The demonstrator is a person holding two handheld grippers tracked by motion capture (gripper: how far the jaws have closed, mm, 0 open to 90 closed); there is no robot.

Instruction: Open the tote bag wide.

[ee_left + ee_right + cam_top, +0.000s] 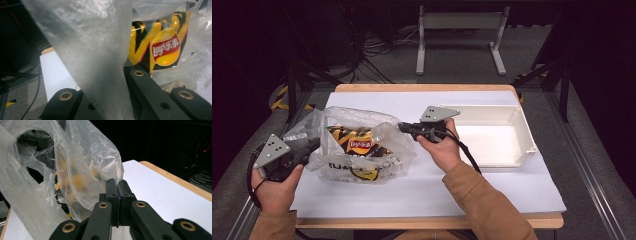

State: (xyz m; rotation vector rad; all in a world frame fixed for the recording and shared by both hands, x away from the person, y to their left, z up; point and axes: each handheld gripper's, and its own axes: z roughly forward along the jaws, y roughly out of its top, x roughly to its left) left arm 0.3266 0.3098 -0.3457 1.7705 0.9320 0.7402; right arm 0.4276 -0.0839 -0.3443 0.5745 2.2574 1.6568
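A clear plastic bag (346, 118) lies on the left half of the white table sheet (437, 187). Inside it is a yellow and black Lay's chip bag (362, 145), with another yellow and black packet (357, 171) beneath it. My left gripper (314, 145) is shut on the bag's left edge. In the left gripper view the film (87, 45) runs up from between the jaws of the left gripper (110, 85), and the Lay's logo (165, 47) shows behind it. My right gripper (404, 127) is shut on the bag's right edge. Its jaws (117, 185) meet around the film (82, 152).
A white rectangular tray (526, 131) sits on the right half of the table, just beyond my right hand. The table's wooden edge (427, 222) runs along the front. Dark floor, cables and a white metal frame (459, 22) lie beyond the far edge.
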